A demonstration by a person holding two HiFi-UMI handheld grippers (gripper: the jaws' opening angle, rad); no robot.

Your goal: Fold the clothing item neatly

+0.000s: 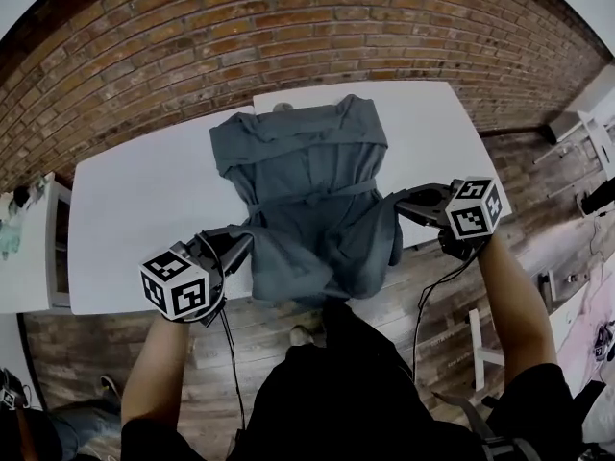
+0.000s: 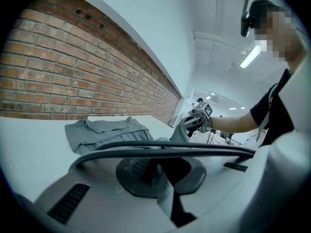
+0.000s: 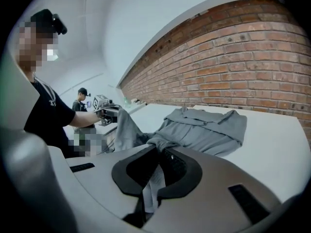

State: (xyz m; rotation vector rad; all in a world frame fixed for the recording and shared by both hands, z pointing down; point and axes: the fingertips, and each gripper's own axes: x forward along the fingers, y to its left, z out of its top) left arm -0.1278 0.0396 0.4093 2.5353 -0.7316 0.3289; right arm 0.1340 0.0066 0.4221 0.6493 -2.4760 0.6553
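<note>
Grey garment (image 1: 307,185) lying near-to-far on desk (image 1: 135,219), collar (image 1: 288,113) far, your left gripper (image 1: 238,242) and right gripper (image 1: 394,200) clamping its near corners

Head view steeply down; gripper views low, facing inward, sharing the garment (image 1: 298,181)

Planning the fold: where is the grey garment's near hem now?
Head view: the near hem hangs at the white table's front edge, centre, held up between the left gripper and the right gripper.

The garment (image 1: 307,190) is soft matt cloth, the table (image 1: 135,209) smooth and white, the wall (image 1: 240,36) rough brick.
</note>
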